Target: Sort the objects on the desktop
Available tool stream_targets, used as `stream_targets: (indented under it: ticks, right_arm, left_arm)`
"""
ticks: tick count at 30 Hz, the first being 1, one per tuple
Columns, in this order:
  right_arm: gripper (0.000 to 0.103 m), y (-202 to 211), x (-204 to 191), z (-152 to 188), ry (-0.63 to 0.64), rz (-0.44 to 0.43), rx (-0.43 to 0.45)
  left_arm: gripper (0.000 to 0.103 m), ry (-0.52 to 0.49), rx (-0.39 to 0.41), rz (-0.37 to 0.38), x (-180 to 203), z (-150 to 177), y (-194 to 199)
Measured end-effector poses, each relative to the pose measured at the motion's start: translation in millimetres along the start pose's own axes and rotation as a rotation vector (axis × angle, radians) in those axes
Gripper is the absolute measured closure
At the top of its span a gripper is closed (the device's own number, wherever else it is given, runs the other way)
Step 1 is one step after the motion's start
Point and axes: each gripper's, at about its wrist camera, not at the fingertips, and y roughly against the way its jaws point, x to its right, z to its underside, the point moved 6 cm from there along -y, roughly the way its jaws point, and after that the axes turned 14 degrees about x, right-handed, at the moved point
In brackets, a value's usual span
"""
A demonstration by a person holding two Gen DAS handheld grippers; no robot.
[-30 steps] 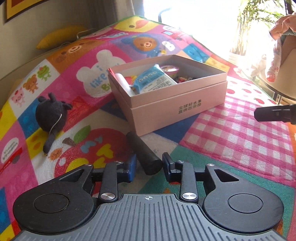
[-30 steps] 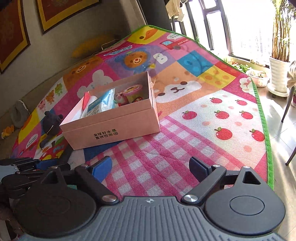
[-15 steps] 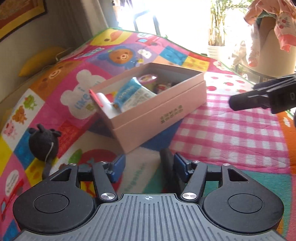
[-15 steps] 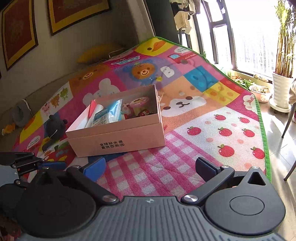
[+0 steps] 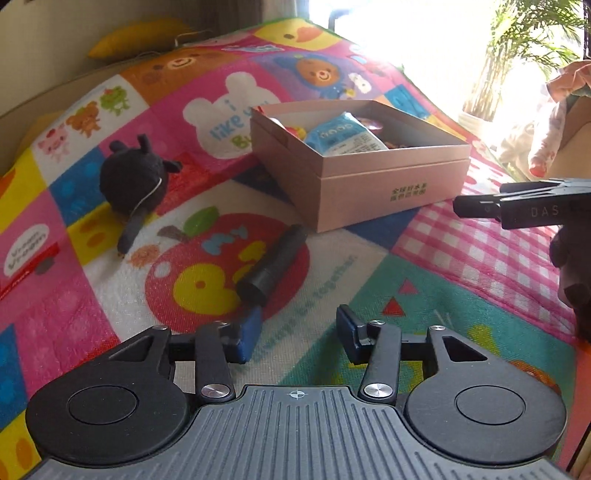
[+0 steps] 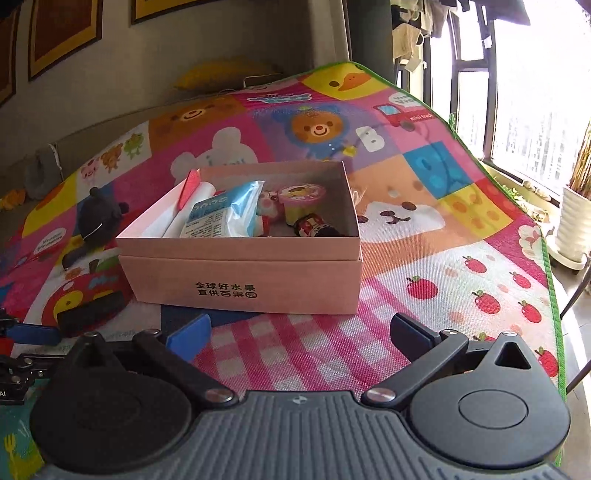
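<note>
My left gripper [image 5: 298, 328] is now sitting back with its fingers apart, the black tube [image 5: 272, 263] lying loose on the mat [image 5: 480, 258] just ahead-left, short of the box [image 6: 240, 275]. My right gripper [image 6: 299, 332] is hovering, fingers spread, empty.

**A living room at home, with a child's play mat on the floor**

This is a home. A bright play mat [image 6: 424, 258] printed with bears, apples and a duck covers the floor, its green edge running along the window side. Framed pictures [image 6: 62, 33] hang on the wall beyond the mat's far edge, where a yellow cushion [image 6: 221, 75] lies. Tall windows [image 6: 517, 92] let in daylight, laundry [image 6: 410, 33] hangs by them, and a potted plant [image 6: 576, 221] stands off the mat's right edge. A black plush toy [image 5: 136, 181] sits near the mat's left edge.
</note>
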Motion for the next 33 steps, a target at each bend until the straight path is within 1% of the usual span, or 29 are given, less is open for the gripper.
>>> stream_targets:
  ticks: [3, 6, 8, 10, 11, 12, 13, 15, 17, 18, 19, 21, 24, 26, 28, 31, 33]
  right_arm:
    - [0.000, -7.8, 2.8, 6.2, -0.021, -0.006, -0.042]
    - [0.000, -10.0, 4.7, 6.7, -0.038, -0.010, -0.053]
    - [0.000, -11.0, 5.3, 8.1, -0.043, -0.007, -0.064]
    - [0.000, -13.3, 6.4, 9.0, -0.052, -0.004, -0.076]
    - [0.000, -14.5, 6.7, 10.0, -0.056, -0.004, -0.084]
    - [0.000, -16.8, 6.6, 11.2, -0.060, -0.003, -0.098]
    - [0.000, -18.3, 6.5, 12.0, -0.061, -0.003, -0.108]
    - [0.000, -19.8, 6.1, 12.9, -0.060, -0.001, -0.117]
    - [0.000, -19.3, 5.9, 12.9, -0.059, 0.000, -0.115]
    - [0.000, -19.7, 5.8, 12.8, -0.059, 0.001, -0.114]
    - [0.000, -19.8, 5.8, 12.9, -0.059, 0.003, -0.112]
    - [0.000, -18.5, 7.0, 12.0, -0.062, 0.011, -0.104]
    - [0.000, -15.5, 10.8, 9.6, -0.079, 0.016, -0.083]
    - [0.000, -13.8, 13.5, 8.3, -0.090, 0.022, -0.071]
    - [0.000, -11.4, 15.9, 7.2, -0.098, 0.024, -0.058]
    - [0.000, -7.0, 19.1, 5.2, -0.113, 0.031, -0.036]
    - [0.000, -5.0, 21.9, 4.5, -0.126, 0.034, -0.027]
  left_arm:
    - [0.052, -0.001, 0.013, -0.020, -11.8, -6.9, -13.0]
    - [0.050, -0.019, 0.031, -0.069, -25.2, -14.8, -22.0]
    - [0.038, -0.025, 0.045, -0.089, -34.7, -19.8, -25.3]
    - [0.028, -0.030, 0.063, -0.090, -42.0, -23.4, -28.4]
    - [0.029, -0.033, 0.070, -0.085, -44.5, -24.6, -30.8]
    - [0.030, -0.033, 0.070, -0.080, -46.6, -25.5, -34.3]
    - [0.034, -0.027, 0.069, -0.072, -48.3, -26.4, -39.1]
    - [0.046, -0.016, 0.067, -0.046, -47.8, -27.5, -47.2]
    - [0.066, -0.034, 0.057, -0.043, -45.1, -27.8, -54.6]
    - [0.068, -0.044, 0.050, -0.040, -42.8, -27.6, -56.7]
    - [0.071, -0.052, 0.050, -0.039, -40.4, -28.0, -55.8]
    - [0.078, -0.061, 0.044, -0.009, -33.2, -27.2, -49.4]
    - [0.078, -0.097, 0.040, 0.011, -18.6, -23.0, -30.8]
    - [0.078, -0.099, 0.032, 0.030, -9.4, -20.2, -19.4]
    - [0.078, -0.100, 0.022, 0.067, 5.2, -16.3, -7.7]
    - [0.078, -0.099, 0.015, 0.172, 36.2, -13.7, -0.2]
    - [0.078, -0.122, 0.019, 0.234, 59.8, -14.6, -7.9]
